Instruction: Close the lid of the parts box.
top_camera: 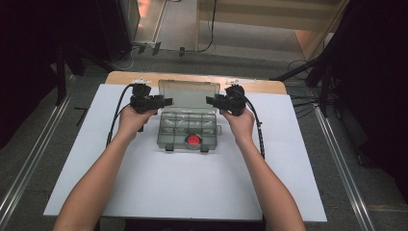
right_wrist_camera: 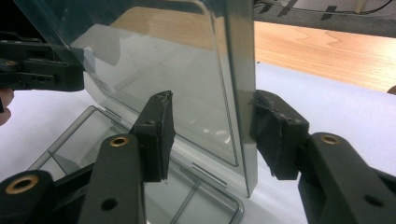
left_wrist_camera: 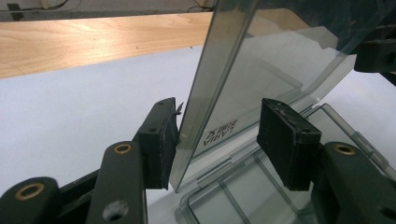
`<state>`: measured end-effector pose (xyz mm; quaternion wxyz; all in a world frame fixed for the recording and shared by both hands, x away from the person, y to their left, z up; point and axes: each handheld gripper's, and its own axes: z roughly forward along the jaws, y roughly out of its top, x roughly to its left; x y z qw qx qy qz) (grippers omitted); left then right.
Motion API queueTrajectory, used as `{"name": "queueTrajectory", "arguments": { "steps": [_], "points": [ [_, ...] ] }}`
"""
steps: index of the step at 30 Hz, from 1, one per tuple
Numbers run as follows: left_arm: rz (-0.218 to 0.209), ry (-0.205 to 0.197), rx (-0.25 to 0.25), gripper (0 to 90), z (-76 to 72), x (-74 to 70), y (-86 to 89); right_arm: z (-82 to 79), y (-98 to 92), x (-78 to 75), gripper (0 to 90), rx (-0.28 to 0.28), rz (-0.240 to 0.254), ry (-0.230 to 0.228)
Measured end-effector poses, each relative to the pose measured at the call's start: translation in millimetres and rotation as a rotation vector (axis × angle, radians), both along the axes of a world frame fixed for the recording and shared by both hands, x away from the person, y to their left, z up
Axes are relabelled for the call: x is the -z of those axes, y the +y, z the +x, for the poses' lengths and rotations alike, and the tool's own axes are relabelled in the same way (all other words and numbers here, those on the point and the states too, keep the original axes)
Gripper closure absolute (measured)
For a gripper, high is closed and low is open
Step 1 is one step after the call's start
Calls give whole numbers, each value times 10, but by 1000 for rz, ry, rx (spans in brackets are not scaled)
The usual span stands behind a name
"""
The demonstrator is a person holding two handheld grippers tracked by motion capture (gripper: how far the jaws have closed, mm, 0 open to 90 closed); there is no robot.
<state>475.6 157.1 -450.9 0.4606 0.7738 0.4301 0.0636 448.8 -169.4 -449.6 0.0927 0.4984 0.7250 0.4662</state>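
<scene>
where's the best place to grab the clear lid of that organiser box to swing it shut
Take the lid by its two upright side edges, one claw coming in from each side. It stands near vertical on its rear hinge, so the thin edges sit exposed and fit between the jaws.

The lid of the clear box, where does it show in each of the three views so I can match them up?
High view: the lid stands open at the box's far side, top centre.
Left gripper view: it rises from bottom centre to upper right, edge between the fingers, outer finger against it.
Right gripper view: it spans upper left to centre, edge between the fingers.
Shared landmark: the wooden table edge beyond the white sheet.
</scene>
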Motion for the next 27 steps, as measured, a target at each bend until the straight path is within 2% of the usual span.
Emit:
{"name": "queueTrajectory", "arguments": {
  "steps": [5, 8, 14, 16, 18, 23, 25, 27],
  "points": [
    [27, 5, 1, 433, -13, -4, -8, -22, -6, 4, 522, -2, 3, -3],
    [31, 11, 9, 401, -20, -14, 7, -33, -9, 5, 527, -5, 4, -3],
    [25, 26, 14, 397, -36, -47, 70, -39, -10, 11, 530, -6, 0, -6],
    [29, 31, 21, 364, -42, -55, 97, -43, -11, 7, 531, -7, 2, -3],
    [40, 38, 18, 364, -48, -57, 125, -46, -12, 6, 533, -7, 0, -4],
    [19, 70, 12, 365, -51, -64, 241, -48, -9, 7, 532, -7, -1, -5],
    [29, 72, 20, 369, -60, -72, 285, -48, -12, 7, 533, -9, 0, -4],
    [22, 84, 22, 416, -66, -79, 329, -48, -16, 9, 535, -10, 4, -3]
  ]
}}
